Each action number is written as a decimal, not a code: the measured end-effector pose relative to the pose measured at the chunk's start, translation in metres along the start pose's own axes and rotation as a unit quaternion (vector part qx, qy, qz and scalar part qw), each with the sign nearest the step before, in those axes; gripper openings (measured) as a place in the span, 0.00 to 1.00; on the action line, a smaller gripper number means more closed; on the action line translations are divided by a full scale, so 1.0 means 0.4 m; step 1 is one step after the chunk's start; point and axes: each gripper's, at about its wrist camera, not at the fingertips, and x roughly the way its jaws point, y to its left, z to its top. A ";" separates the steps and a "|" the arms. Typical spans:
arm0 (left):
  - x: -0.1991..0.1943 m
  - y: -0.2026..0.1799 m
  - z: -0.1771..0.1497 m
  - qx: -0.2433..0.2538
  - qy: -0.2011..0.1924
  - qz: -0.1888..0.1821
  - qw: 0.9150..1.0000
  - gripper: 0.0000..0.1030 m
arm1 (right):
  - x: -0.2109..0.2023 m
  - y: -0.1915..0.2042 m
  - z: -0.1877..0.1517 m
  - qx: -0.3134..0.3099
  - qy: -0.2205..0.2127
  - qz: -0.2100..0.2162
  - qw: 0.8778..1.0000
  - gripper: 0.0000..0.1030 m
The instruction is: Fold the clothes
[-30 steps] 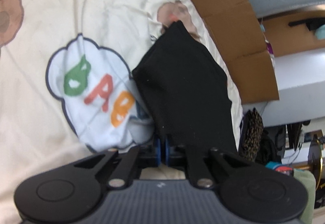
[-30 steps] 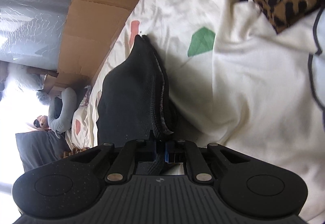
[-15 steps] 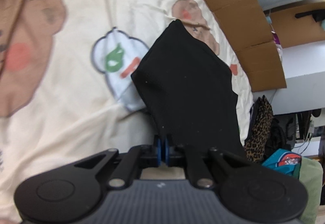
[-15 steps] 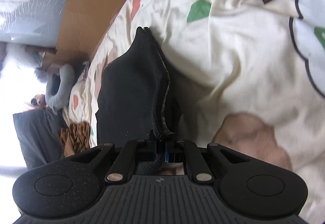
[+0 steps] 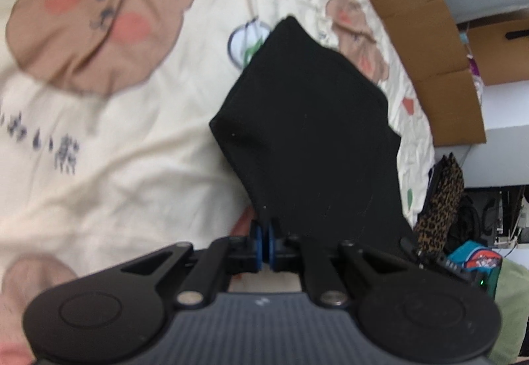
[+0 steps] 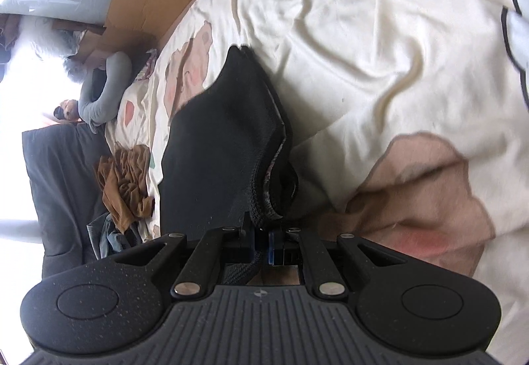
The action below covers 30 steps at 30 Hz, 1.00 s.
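— How many grippers are in sight?
— Two: the left gripper [image 5: 264,244] and the right gripper [image 6: 263,241], one per wrist view.
— And garments?
— One black garment [image 5: 314,133], seen again from the right wrist [image 6: 218,146]. One crumpled brown cloth [image 6: 124,180] lies apart near the bed's edge, with one bit of blue denim [image 6: 109,232] just beside it.
— Anything leopard-print?
— One leopard-print piece [image 5: 441,199].
— Bedding?
— One cream bedsheet [image 5: 132,133], and on it, in the left view, two whole bear faces: a large bear face [image 5: 99,21] and a small bear face [image 5: 357,31].
— Cardboard?
— One cardboard sheet [image 5: 413,18] along the bed.
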 end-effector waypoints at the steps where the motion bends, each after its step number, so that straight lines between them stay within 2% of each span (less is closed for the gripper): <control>1: 0.011 0.000 -0.008 -0.003 0.008 0.001 1.000 0.04 | -0.006 0.003 0.007 -0.004 -0.004 -0.002 1.000 0.06; 6: 0.059 -0.008 -0.036 -0.015 0.057 -0.003 0.998 0.04 | -0.030 0.006 0.043 -0.016 -0.027 -0.008 0.999 0.06; 10: 0.099 -0.028 -0.058 -0.004 0.100 -0.008 0.995 0.04 | -0.043 0.007 0.074 -0.018 -0.048 -0.015 0.999 0.06; 17: 0.139 -0.049 -0.077 0.008 0.146 -0.031 0.989 0.04 | -0.055 0.017 0.121 -0.032 -0.066 -0.033 0.997 0.06; 19: 0.131 -0.049 -0.076 0.016 0.155 -0.029 0.987 0.00 | -0.057 0.019 0.136 -0.034 -0.074 -0.039 0.996 0.05; 26: 0.098 -0.038 -0.056 0.026 0.149 -0.010 0.989 0.00 | -0.073 0.023 0.186 -0.049 -0.094 -0.060 0.993 0.05; 30: 0.083 -0.052 -0.012 0.045 0.128 0.023 0.990 0.12 | -0.074 0.014 0.215 -0.049 -0.100 -0.071 0.991 0.05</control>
